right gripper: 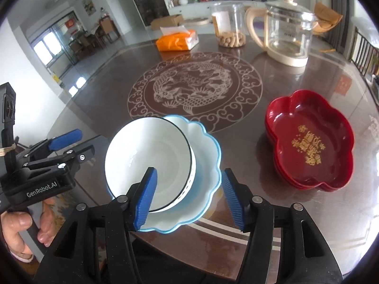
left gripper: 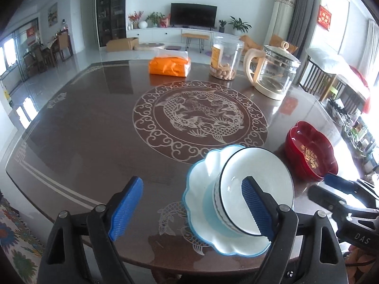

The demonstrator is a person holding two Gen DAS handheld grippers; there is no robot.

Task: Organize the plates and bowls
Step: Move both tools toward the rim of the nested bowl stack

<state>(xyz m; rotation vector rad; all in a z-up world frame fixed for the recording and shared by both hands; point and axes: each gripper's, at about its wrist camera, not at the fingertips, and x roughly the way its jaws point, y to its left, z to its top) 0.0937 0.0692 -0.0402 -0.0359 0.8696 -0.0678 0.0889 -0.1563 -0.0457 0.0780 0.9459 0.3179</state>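
Observation:
A white bowl (left gripper: 258,165) (right gripper: 146,151) with a dark rim sits tilted inside a blue-edged scalloped plate (left gripper: 201,189) (right gripper: 206,146) near the table's front edge. A stack of red flower-shaped plates (left gripper: 310,151) (right gripper: 308,139) with gold lettering lies to its right. My left gripper (left gripper: 190,208) (right gripper: 80,142) is open, its right pad in front of the bowl and its left pad over bare table. My right gripper (right gripper: 189,198) (left gripper: 329,189) is open too. Its left pad overlaps the bowl and its right pad stands outside the plate's rim. Neither grips anything.
On the far side of the dark round table (left gripper: 94,130) stand an orange tissue pack (left gripper: 169,67) (right gripper: 177,40), a clear jar (left gripper: 225,59) (right gripper: 231,28) with snacks and a glass kettle (left gripper: 272,71) (right gripper: 287,30). A hand (right gripper: 21,224) holds the left gripper.

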